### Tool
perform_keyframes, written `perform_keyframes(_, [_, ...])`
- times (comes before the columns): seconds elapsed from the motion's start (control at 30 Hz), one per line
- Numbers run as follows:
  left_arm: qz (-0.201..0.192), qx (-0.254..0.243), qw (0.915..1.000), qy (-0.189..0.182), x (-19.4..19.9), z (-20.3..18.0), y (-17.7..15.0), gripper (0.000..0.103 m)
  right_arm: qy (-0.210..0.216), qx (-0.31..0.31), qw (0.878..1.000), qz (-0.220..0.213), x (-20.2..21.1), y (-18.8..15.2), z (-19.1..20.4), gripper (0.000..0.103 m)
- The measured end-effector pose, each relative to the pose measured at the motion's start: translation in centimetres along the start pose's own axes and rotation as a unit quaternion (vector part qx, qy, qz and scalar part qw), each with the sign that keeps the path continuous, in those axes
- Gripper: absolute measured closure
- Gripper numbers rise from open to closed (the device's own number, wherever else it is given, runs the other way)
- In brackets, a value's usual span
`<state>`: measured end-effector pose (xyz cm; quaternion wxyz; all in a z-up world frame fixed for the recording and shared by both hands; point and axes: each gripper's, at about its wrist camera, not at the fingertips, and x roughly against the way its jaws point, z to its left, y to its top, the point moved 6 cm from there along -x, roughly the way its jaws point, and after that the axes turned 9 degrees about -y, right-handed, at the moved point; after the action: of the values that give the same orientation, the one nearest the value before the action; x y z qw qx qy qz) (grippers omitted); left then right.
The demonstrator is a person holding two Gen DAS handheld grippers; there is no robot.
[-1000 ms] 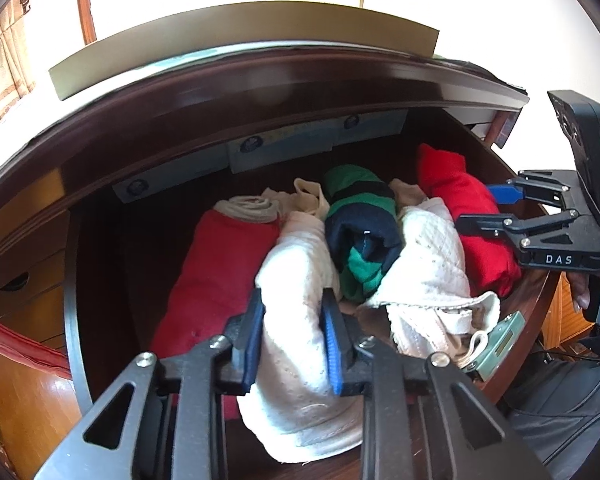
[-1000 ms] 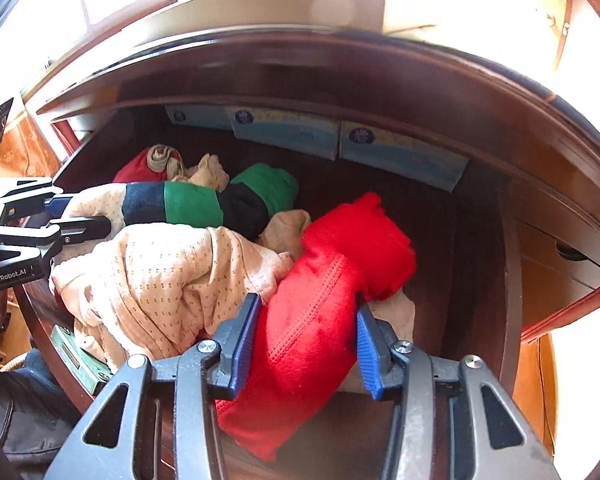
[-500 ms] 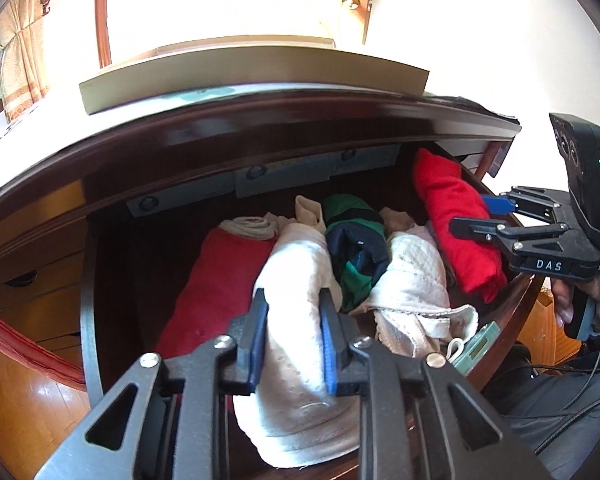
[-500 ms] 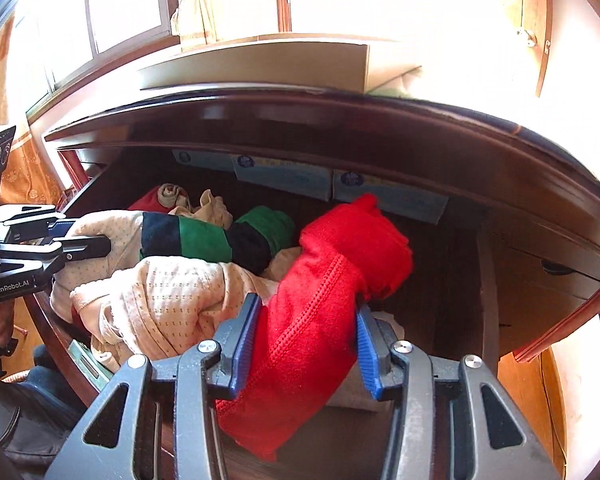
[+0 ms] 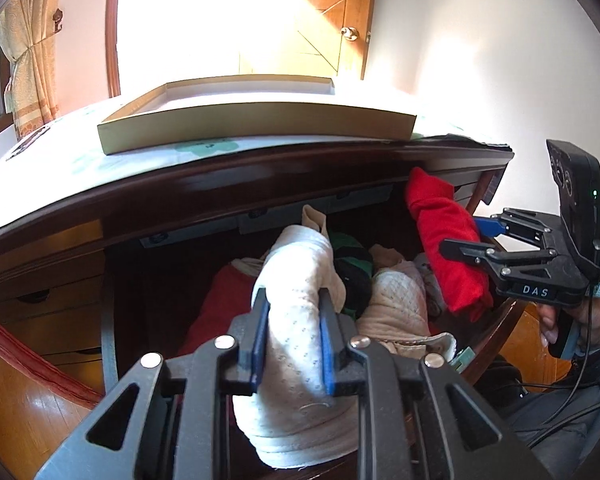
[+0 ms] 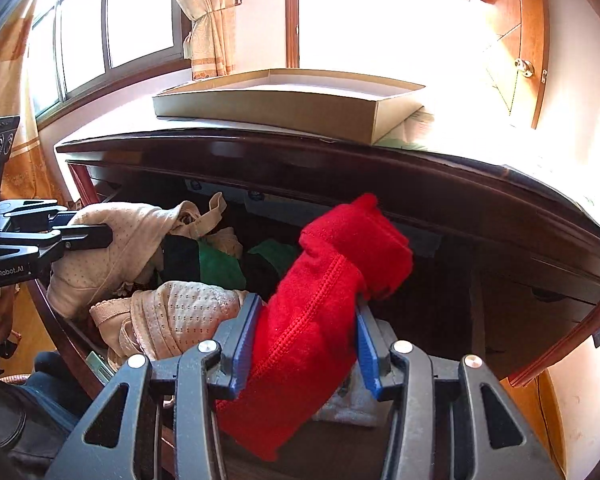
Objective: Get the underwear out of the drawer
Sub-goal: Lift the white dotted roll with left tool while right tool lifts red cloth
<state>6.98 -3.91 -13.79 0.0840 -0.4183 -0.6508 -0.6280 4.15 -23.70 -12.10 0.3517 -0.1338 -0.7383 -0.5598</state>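
Observation:
The open dark wooden drawer (image 5: 109, 320) holds rolled underwear. My left gripper (image 5: 294, 300) is shut on a white dotted roll (image 5: 296, 256), which hangs lifted above the pile. My right gripper (image 6: 306, 312) is shut on a red knitted roll (image 6: 340, 248), also raised clear of the other clothes. In the left wrist view the right gripper (image 5: 460, 236) stands at the right with the red roll (image 5: 444, 216). In the right wrist view the left gripper (image 6: 86, 224) is at the left edge with the white roll (image 6: 112, 256).
Still lying in the drawer are a green and navy roll (image 5: 354, 268), a cream quilted piece (image 5: 396, 300) and another red garment (image 5: 220, 300). The desk top overhangs the drawer and carries a shallow cardboard tray (image 5: 256, 120). A person's hand (image 5: 560, 320) grips the right handle.
Both grippers have risen and tilted upward, each carrying its roll up off the pile. More of the desk top, tray and room shows now.

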Motion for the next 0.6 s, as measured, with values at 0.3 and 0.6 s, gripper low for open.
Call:
perform_keyframes(0.3, [-0.031,-0.004,0.9995,-0.001,1.1,-0.2,0.7,0.084,0.002,0.006,0.999,-0.037,1.5,0.5,0.1,0.056])
perform_keyframes(0.6, [-0.055,-0.011,0.9984,-0.002,2.4,-0.6,1.2,0.084,0.004,0.013,0.998,-0.064,2.5,0.8,1.0,0.056])
